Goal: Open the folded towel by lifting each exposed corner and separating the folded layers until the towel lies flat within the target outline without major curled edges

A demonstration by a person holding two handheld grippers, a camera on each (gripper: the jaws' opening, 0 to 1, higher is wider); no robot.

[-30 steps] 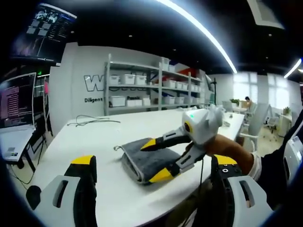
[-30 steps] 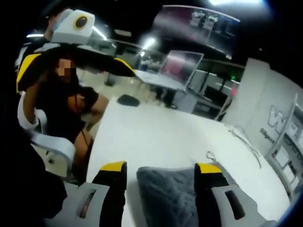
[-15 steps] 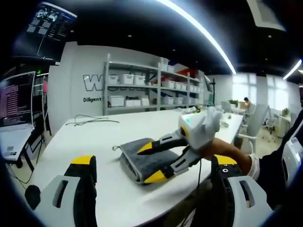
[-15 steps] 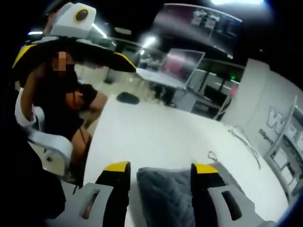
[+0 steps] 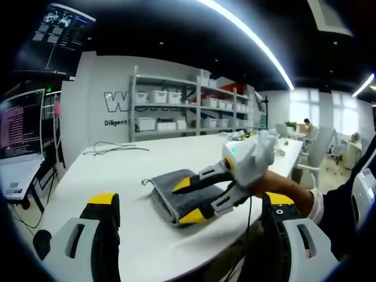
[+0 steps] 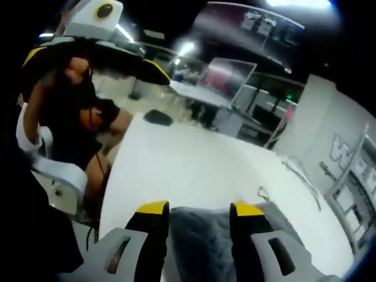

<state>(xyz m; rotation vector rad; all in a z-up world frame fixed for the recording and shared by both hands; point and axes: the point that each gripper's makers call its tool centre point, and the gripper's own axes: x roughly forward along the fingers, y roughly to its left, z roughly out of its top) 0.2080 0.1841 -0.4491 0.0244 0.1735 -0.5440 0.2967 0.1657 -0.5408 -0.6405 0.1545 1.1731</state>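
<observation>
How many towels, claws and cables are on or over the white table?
Grey towel: 1
Claws, the left claw and the right claw: 2
Loose cable: 1
Total: 4

Left gripper (image 5: pixel 191 205): fingers (image 5: pixel 104 202) held wide apart at the lower frame of its own view; also seen raised at upper left of the right gripper view (image 6: pixel 88 50).

Right gripper (image 6: pixel 194 210): yellow-tipped fingers (image 6: pixel 154 208) narrowed, not fully closed; held by a hand (image 5: pixel 281 189) at centre right of the left gripper view.
</observation>
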